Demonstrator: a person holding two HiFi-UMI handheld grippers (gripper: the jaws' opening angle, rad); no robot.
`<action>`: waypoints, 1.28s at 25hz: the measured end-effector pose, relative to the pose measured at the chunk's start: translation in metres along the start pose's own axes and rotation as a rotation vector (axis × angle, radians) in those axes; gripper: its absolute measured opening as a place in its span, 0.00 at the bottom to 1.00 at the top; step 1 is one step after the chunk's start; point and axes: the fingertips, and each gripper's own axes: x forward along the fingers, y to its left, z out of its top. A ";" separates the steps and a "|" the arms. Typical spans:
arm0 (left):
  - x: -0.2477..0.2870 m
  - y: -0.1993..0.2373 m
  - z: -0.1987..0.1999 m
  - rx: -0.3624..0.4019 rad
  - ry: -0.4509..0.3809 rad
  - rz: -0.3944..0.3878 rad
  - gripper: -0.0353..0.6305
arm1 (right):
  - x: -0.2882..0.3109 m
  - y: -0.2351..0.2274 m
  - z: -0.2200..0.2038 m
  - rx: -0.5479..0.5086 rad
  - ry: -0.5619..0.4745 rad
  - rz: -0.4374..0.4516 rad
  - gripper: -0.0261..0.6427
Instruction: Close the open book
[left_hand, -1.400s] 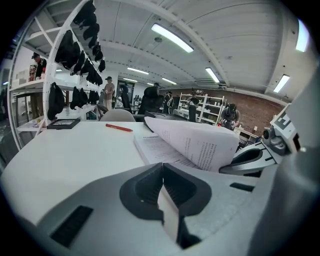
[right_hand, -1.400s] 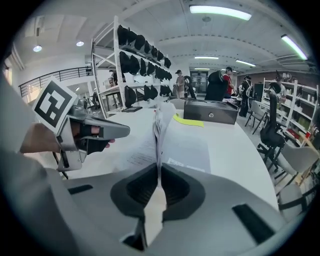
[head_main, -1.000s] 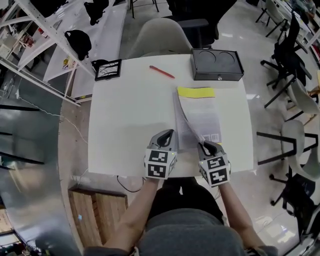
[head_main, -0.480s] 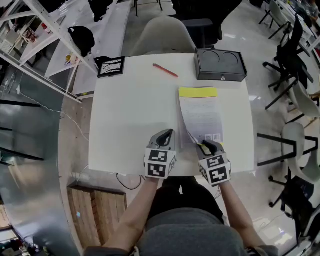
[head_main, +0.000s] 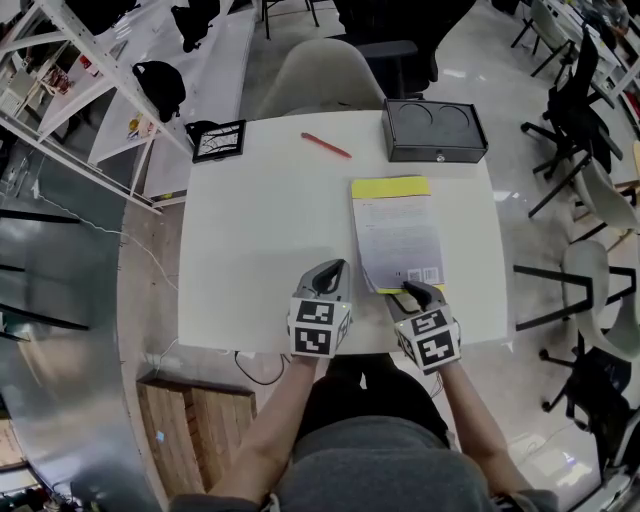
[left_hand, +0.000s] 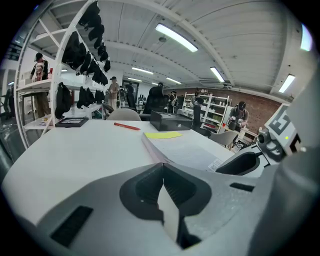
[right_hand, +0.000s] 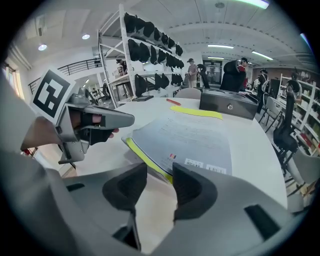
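Fingers (head_main: 425, 296) of your right gripper (head_main: 416, 293), in the head view, sit at the near short edge of the book (head_main: 398, 232). It lies shut and flat on the white tabletop (head_main: 260, 220), long axis running away from you (left gripper (head_main: 335, 270) is farther). Left gripper view: fingers together, empty. Right gripper view: fingers opening, thin yellow-edged matte cover just beyond them, unpinched.

A white square table (head_main: 260, 230) carries a red pen (head_main: 325, 145) lying aslant near its far edge. To the pen's right is a black box (head_main: 434, 129) with two round recesses in its lid. At the far left corner sits a flat black-framed item (head_main: 216, 140), possibly a tray. A pale chair (head_main: 318, 75) stands at the far side. White shelving (head_main: 90, 60) with black bags (head_main: 157, 85) stands to the left, a wooden crate (head_main: 195, 425) sits on the floor by the near left corner, and black office chairs (head_main: 580, 95) stand to the right.
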 end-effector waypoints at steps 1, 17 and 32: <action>0.000 -0.001 0.001 0.002 -0.001 -0.002 0.06 | -0.001 0.001 0.000 0.002 0.002 0.006 0.29; 0.003 -0.014 0.012 0.069 -0.015 -0.051 0.06 | -0.044 -0.004 0.031 0.156 -0.197 0.001 0.25; 0.007 -0.038 0.020 0.140 -0.020 -0.118 0.06 | -0.097 -0.044 0.039 0.315 -0.387 -0.156 0.16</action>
